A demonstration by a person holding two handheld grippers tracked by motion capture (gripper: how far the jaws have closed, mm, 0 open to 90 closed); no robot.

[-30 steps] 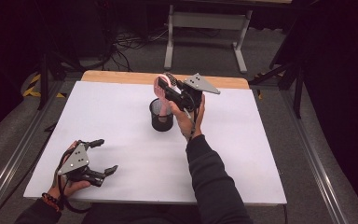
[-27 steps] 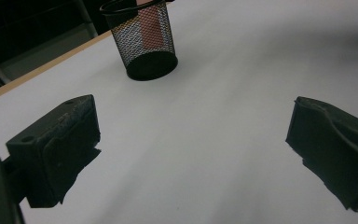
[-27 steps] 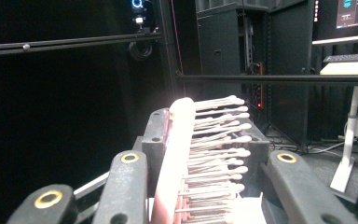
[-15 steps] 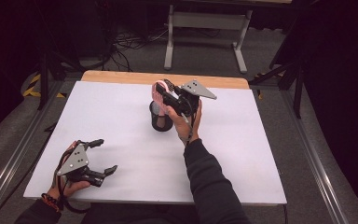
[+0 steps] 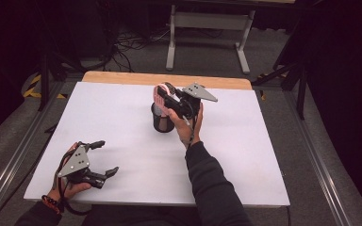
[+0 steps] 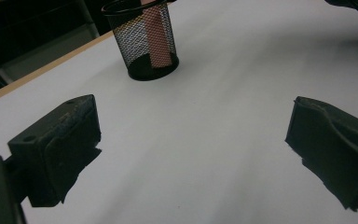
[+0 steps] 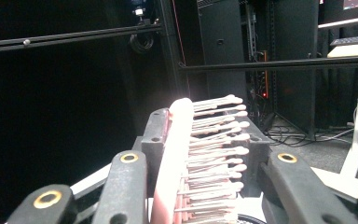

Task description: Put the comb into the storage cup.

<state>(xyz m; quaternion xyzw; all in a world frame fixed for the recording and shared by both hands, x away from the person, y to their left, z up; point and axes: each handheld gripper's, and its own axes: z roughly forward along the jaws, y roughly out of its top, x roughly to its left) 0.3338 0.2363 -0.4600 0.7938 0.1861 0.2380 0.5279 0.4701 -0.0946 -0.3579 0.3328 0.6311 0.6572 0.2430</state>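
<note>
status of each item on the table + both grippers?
pink hairbrush: upright, clamped between the right gripper's fingers, handle down inside the cup.
mesh cup: upright on the table, brush handle visible through its mesh.
right gripper: shut on the brush head, above the cup.
left gripper: open, holds nothing, low over the table's near left corner.
table: white top, carries the cup.

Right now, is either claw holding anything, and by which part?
Right claw grips a pink hairbrush by its bristled head, handle down in the mesh cup. Left claw is open and holds nothing.
</note>
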